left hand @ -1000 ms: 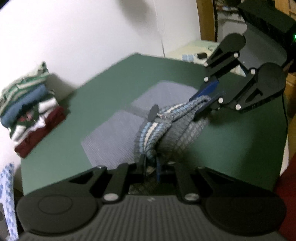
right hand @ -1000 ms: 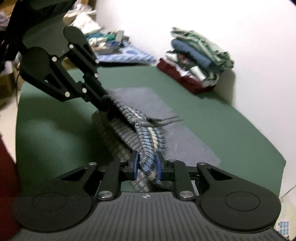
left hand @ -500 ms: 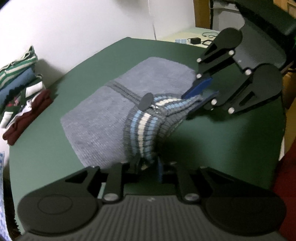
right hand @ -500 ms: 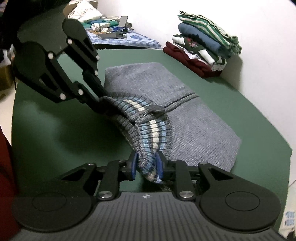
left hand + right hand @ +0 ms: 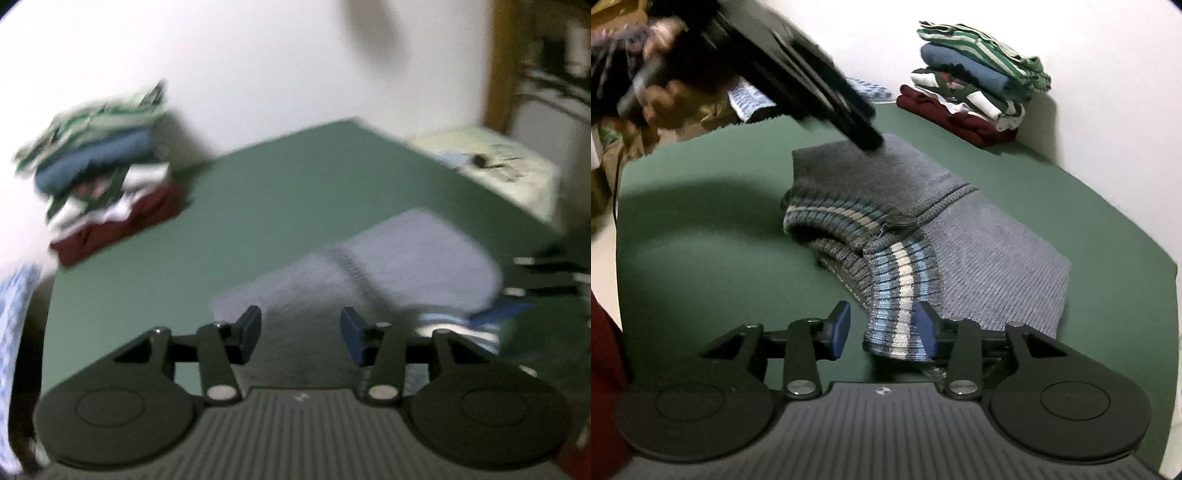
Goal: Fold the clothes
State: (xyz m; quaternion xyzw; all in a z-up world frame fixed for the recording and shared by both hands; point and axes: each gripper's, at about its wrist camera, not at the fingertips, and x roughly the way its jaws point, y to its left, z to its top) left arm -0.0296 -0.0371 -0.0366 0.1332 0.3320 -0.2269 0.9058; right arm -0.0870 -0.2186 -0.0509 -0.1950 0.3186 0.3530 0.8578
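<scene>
Both jaws opening, left gripper (image 5: 298, 334) empty, right gripper (image 5: 882, 330) loosely straddling sweater (image 5: 979, 254) hem near table (image 5: 701, 236) edge

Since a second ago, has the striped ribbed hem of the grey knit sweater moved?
Yes. The striped ribbed hem has dropped from mid-air onto the green table; right gripper jaws opening around it.

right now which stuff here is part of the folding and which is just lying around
In the job:
- grey sweater, striped hem folded over
- left tool, opening, nothing between its pads
- right tool, opening, hem between its pads
- stack of folded clothes

Lying about:
- green table
- cluttered side surface
</scene>
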